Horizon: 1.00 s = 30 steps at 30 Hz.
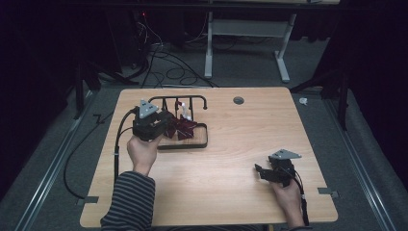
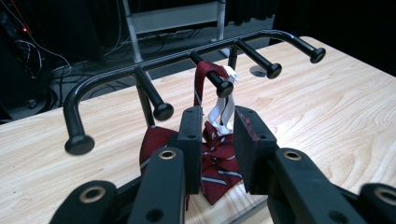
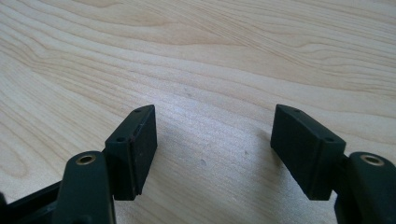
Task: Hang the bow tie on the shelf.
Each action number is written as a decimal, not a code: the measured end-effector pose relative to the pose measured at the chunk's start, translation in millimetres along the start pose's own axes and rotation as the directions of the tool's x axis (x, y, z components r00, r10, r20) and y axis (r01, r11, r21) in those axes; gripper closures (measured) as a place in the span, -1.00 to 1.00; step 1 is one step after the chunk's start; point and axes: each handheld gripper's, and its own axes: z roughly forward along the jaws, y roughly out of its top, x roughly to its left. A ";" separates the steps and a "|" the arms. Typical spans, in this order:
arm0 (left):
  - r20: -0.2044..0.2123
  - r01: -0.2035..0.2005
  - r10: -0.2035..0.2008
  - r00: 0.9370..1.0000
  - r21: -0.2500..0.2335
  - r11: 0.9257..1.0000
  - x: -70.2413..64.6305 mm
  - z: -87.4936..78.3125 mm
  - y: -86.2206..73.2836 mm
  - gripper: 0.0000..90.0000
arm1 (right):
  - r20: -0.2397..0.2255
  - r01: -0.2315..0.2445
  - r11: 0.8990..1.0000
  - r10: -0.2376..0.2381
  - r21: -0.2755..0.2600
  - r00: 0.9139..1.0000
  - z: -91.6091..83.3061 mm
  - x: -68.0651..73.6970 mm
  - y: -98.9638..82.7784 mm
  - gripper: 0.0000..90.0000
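Left gripper view: the red striped tie (image 2: 217, 161) hangs from the rack (image 2: 159, 65), between the left hand-held gripper's (image 2: 218, 140) released jaws. Pads sit apart from it. The right hand-held gripper (image 3: 214, 144) gapes empty over the counter (image 3: 210, 56).

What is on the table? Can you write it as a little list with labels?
table: light wood table
rack: black peg rack standing on a tray at the table's left
tie: red striped tie with a white strap, hanging from a middle peg
left hand-held gripper: jaws apart around the tie's hanging part, pads not pressing
right hand-held gripper: open over bare wood, holding nothing
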 end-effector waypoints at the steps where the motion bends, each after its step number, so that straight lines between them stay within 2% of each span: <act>1: 0.003 0.000 0.000 1.000 -0.001 1.000 -0.3 -1.4 -1.1 0.62 | 0.000 -0.001 1.000 0.001 0.000 1.000 0.0 0.0 0.0 -0.27; 19: 0.018 -0.004 0.004 1.000 0.003 1.000 -1.3 -14.8 -14.9 0.60 | 0.000 0.000 1.000 0.000 0.001 1.000 -0.1 0.0 0.0 -0.27; 30: 0.025 0.016 -0.016 1.000 0.005 1.000 0.9 -21.3 -25.4 0.60 | 0.000 0.000 1.000 0.000 0.000 1.000 0.0 0.1 0.0 -0.27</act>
